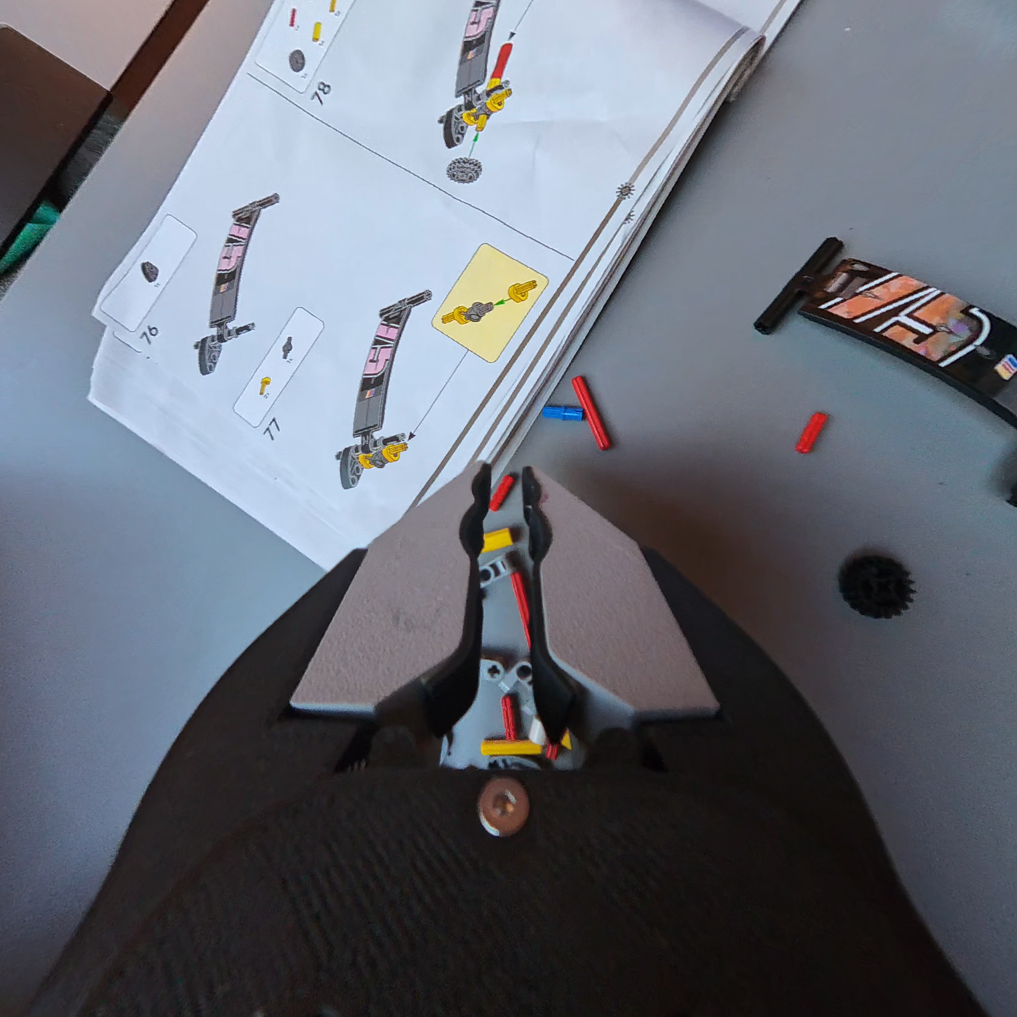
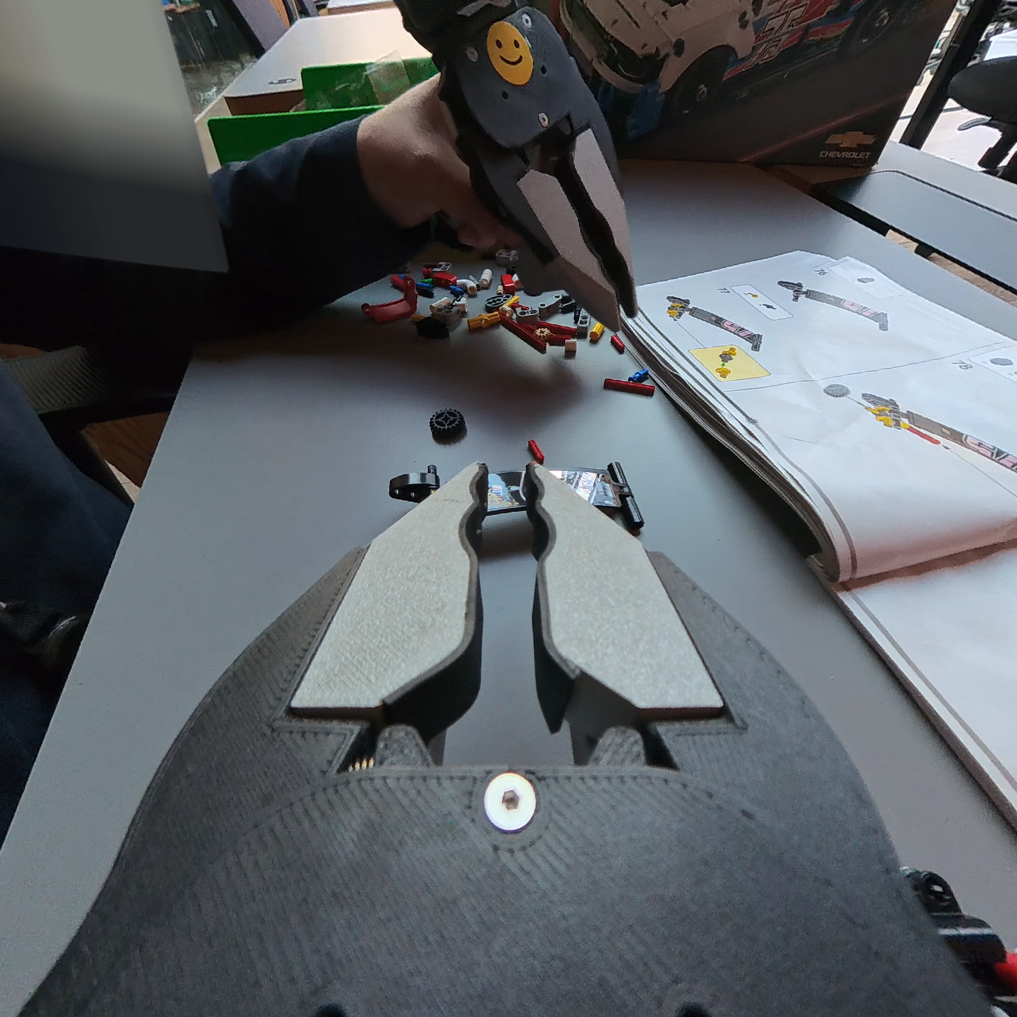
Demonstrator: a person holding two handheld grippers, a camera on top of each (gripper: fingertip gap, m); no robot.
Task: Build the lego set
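My left gripper [image 1: 505, 473] hovers over a pile of small bricks, jaws a little apart, nothing in them. Through the gap I see a short red pin [image 1: 502, 491] and a yellow pin [image 1: 498, 540] lying on the table below. The right wrist view shows this gripper [image 2: 624, 313] held by a hand [image 2: 413, 165], tips just above the pile [image 2: 495, 308] by the booklet's edge. My right gripper [image 2: 506, 468] is low over the grey table, jaws narrowly open and empty. A black curved panel with a sticker [image 2: 583, 481] lies crosswise just beyond its tips; it also shows in the left wrist view [image 1: 902, 324].
An open instruction booklet [image 1: 330, 247] [image 2: 825, 440] lies to the right. A black gear [image 1: 875, 586] [image 2: 447, 424], a long red axle [image 1: 590, 413] [image 2: 628, 386], a blue pin [image 1: 561, 413] and a short red pin [image 1: 810, 432] [image 2: 535, 451] lie loose. A product box [image 2: 770, 82] and green bins [image 2: 275, 129] stand behind. Left tips to right tips: about 20 centimetres. To reach the long red axle [image 1: 590, 413] in a straight line is about 4 centimetres for my left fingers, about 15 centimetres for my right. My right wrist view [image 2: 629, 384] looks at it from another angle.
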